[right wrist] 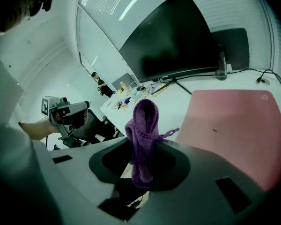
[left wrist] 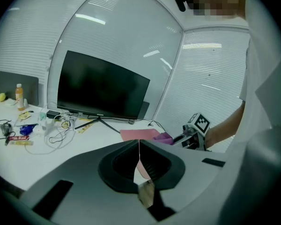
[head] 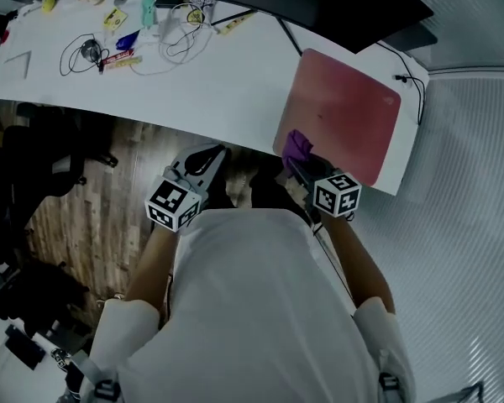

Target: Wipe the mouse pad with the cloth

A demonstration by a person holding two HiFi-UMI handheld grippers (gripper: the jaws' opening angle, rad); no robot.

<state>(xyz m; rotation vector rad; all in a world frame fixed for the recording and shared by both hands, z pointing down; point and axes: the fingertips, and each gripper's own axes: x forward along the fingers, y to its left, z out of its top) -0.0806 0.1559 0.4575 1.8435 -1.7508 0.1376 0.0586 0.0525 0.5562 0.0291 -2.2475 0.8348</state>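
A pink mouse pad (head: 344, 112) (right wrist: 234, 130) (left wrist: 139, 134) lies on the right end of the white desk (head: 202, 82). My right gripper (head: 292, 156) (right wrist: 143, 146) is shut on a purple knitted cloth (right wrist: 143, 128) (head: 296, 145) (left wrist: 163, 137), which stands bunched up between the jaws at the pad's near left corner, by the desk's front edge. My left gripper (head: 208, 159) (left wrist: 138, 161) is shut with nothing in it, held off the desk's front edge to the left of the right one.
A dark monitor (head: 319, 2) (left wrist: 103, 92) stands at the desk's back. Cables, bottles and small items (head: 118, 32) clutter the left end. A black cable (head: 412, 82) runs by the pad's far right corner. Chairs (head: 34, 175) stand on the wooden floor at left.
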